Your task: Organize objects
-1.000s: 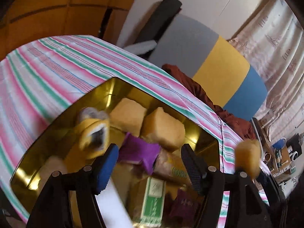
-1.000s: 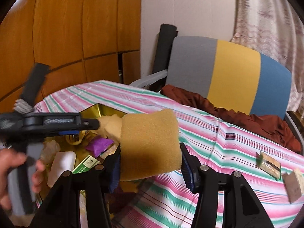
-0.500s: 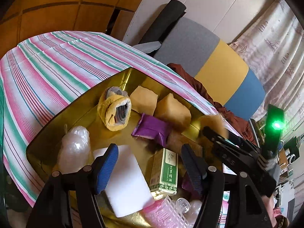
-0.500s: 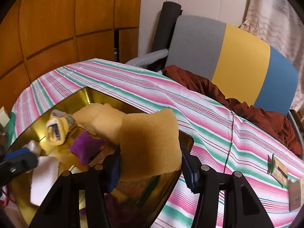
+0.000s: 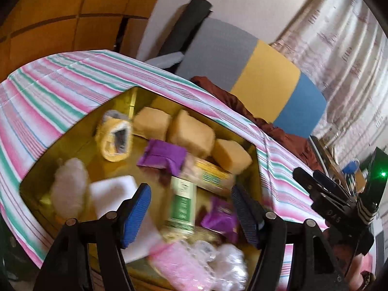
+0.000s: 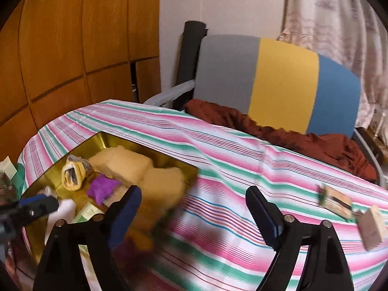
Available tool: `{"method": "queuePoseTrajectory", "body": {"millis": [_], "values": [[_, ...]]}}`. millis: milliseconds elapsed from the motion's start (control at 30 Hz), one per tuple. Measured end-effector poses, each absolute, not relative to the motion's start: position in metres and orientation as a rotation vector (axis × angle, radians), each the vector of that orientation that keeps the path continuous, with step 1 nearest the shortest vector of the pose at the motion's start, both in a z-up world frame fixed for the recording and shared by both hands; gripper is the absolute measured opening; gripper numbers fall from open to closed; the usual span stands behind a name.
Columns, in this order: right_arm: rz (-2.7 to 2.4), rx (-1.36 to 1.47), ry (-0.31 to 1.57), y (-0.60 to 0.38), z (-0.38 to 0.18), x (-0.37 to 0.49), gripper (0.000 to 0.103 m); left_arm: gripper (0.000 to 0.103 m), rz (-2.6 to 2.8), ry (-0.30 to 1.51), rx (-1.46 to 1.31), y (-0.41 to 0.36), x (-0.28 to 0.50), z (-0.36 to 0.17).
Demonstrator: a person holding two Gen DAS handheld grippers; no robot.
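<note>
A gold tray (image 5: 72,143) on the striped cloth holds several things: three tan sponges, the nearest (image 5: 231,155) at its right corner, a yellow rolled cloth (image 5: 116,138), a purple packet (image 5: 163,156), a green box (image 5: 181,206) and a white block (image 5: 114,191). My left gripper (image 5: 190,213) is open and empty above the tray's near side. My right gripper (image 6: 194,211) is open and empty over the cloth, right of the tray (image 6: 104,140); a tan sponge (image 6: 162,189) lies at the tray's right corner beside its left finger.
Two small boxes (image 6: 337,201) (image 6: 371,228) lie on the cloth at the right. A chair with a grey, yellow and blue back (image 6: 278,82) and a brown garment (image 6: 278,131) stands behind the table. Wooden panels (image 6: 72,48) are at the left.
My right gripper opened and let go of the tan sponge, which now lies in the tray's right corner. It drew back to the right. My left gripper stayed open over the tray.
</note>
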State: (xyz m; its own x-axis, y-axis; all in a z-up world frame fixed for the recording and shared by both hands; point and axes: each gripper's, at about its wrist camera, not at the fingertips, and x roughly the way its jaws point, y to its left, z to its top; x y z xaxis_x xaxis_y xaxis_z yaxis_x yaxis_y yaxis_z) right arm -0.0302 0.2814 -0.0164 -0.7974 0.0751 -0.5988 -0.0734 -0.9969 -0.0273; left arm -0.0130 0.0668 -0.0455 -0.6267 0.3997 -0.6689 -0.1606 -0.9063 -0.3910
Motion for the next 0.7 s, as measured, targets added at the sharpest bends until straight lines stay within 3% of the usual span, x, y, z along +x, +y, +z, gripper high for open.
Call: {"method": "queuePoseTrajectory", "body": {"millis": [333,533,700], "values": [[2.681,-1.035,0.172,0.408,-0.027,0.035,0.091,0.070,2.348,-0.237,-1.131,0.151,0.011,-0.042],[2.439,-1.057,0.079,0.501,-0.039,0.063,0.097,0.070,2.267,-0.113,-1.107,0.192,0.031,-0.042],[2.305,-1.071,0.131,0.587,-0.041,0.078,0.098,0.070,2.205,-0.073,-1.144,0.214,0.037,-0.053]]}}
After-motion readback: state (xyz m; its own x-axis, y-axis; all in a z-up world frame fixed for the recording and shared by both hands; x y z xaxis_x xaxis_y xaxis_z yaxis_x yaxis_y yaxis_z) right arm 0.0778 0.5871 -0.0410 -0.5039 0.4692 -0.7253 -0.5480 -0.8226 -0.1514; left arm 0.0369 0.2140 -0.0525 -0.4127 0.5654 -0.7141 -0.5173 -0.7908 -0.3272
